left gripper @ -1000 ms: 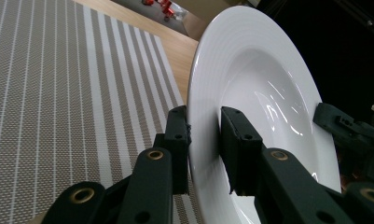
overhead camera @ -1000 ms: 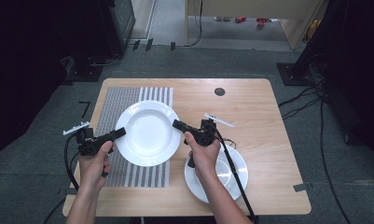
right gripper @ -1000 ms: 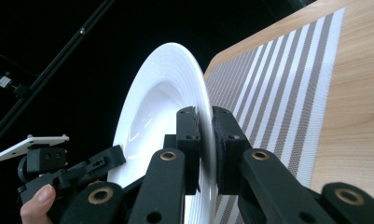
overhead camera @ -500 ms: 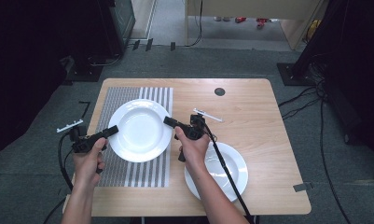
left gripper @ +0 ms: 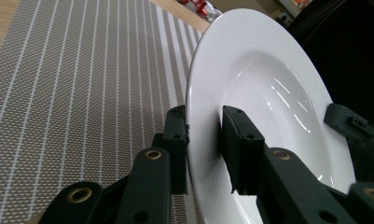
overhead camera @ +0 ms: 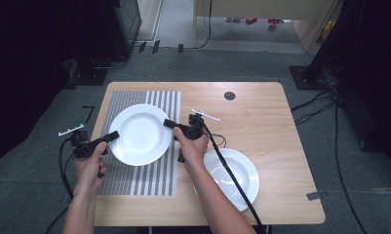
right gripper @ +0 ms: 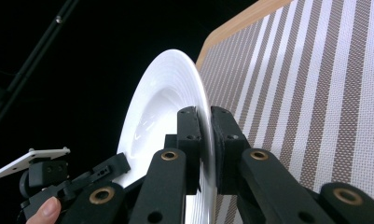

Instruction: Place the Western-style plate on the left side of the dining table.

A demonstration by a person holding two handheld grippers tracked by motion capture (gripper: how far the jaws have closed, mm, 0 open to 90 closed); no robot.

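Note:
A white deep plate (overhead camera: 139, 134) hangs a little above the striped placemat (overhead camera: 134, 180), held by both grippers at opposite rims. My left gripper (overhead camera: 112, 135) is shut on its left rim; in the left gripper view the jaws (left gripper: 204, 121) clamp the plate (left gripper: 268, 70) edge-on, one pad under the rim and one inside it. My right gripper (overhead camera: 167, 123) is shut on the right rim. The right gripper view has its jaws (right gripper: 205, 116) pinching the thin edge of the plate (right gripper: 166, 93), with the left gripper (right gripper: 100, 172) beyond.
A second white deep plate (overhead camera: 239, 170) lies on the wooden table (overhead camera: 266, 122) at the front right, under the right forearm and cable. A small black disc (overhead camera: 229, 95) sits near the far edge. Dark floor surrounds the table.
Both hands have carried the plate leftward across the placemat and slightly lower. Both grips on the rim stay the same.

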